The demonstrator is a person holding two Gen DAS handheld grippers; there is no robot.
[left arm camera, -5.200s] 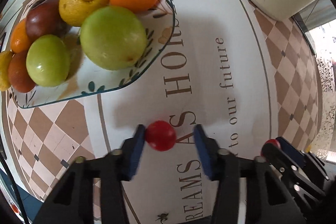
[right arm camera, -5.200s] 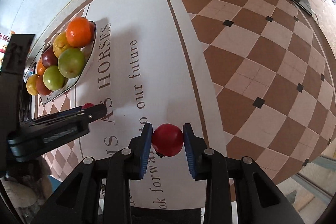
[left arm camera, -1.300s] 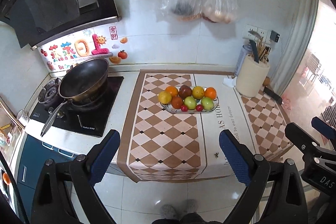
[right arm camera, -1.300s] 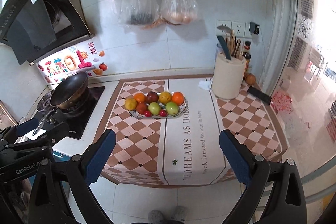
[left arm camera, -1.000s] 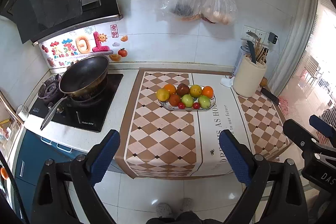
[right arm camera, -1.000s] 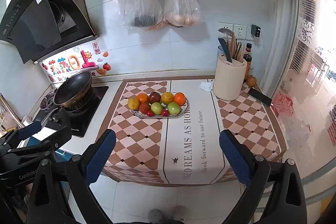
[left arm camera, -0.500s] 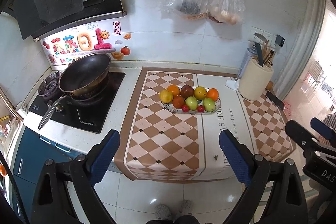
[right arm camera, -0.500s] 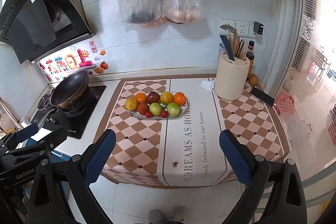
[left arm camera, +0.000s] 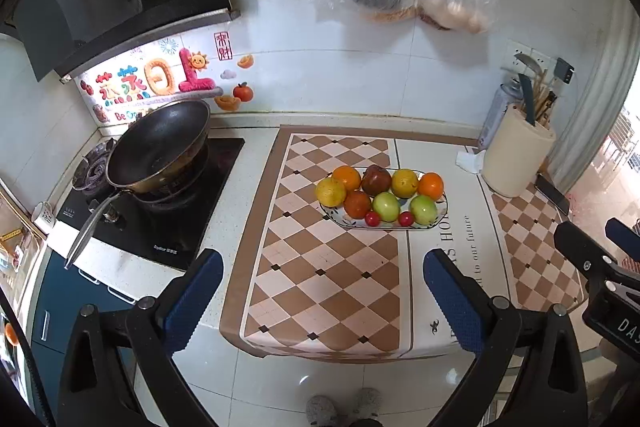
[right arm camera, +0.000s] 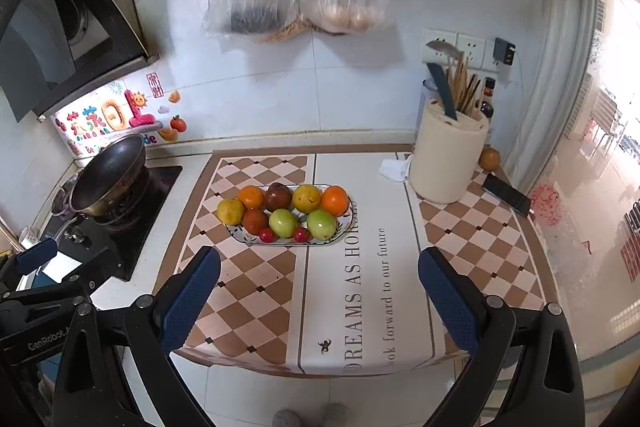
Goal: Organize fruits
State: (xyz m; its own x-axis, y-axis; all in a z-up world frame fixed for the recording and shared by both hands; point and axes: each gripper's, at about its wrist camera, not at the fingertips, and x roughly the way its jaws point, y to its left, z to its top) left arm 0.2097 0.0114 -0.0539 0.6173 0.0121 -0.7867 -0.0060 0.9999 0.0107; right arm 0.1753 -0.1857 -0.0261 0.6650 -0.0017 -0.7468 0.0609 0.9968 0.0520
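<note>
**Operator:** Ceramic, patterned, and full: the plate [left arm camera: 438, 217] sits just right of centre in my left wrist view, on the checked table mat [left arm camera: 320, 275]. On it, left to right, back row: a yellow citrus [left arm camera: 330, 191], an orange [left arm camera: 346, 177], a dark red fruit [left arm camera: 376, 180], another yellow one [left arm camera: 405, 183] and a second orange [left arm camera: 431, 186]. In front are a red-brown fruit [left arm camera: 357, 204], two green ones [left arm camera: 386, 206] and two small red cherry tomatoes [left arm camera: 372, 218] at the near rim.

**Observer:** And the grippers?

**Operator:** My left gripper [left arm camera: 320, 279] is spread wide and holds nothing, low in the frame, well short of the counter. My right gripper [right arm camera: 319, 277] is the same: jaws wide apart, empty, well back.

**Observer:** How does the plate lie?

**Operator:** Its long axis runs left to right across the frame, roughly parallel to the counter's front edge, one long side facing me. It has no front that I can tell.

**Observer:** What could go wrong?

**Operator:** As I judge it, the sorting looks done, so any risk comes from going back in. The tomatoes lie right at the near rim; a nudge there could roll them onto the mat. The round fruits touch one another, so pushing one may shift its neighbours. At far left the wok [left arm camera: 158, 147] handle juts toward my left gripper's side, and a careless swing could catch it.
</note>
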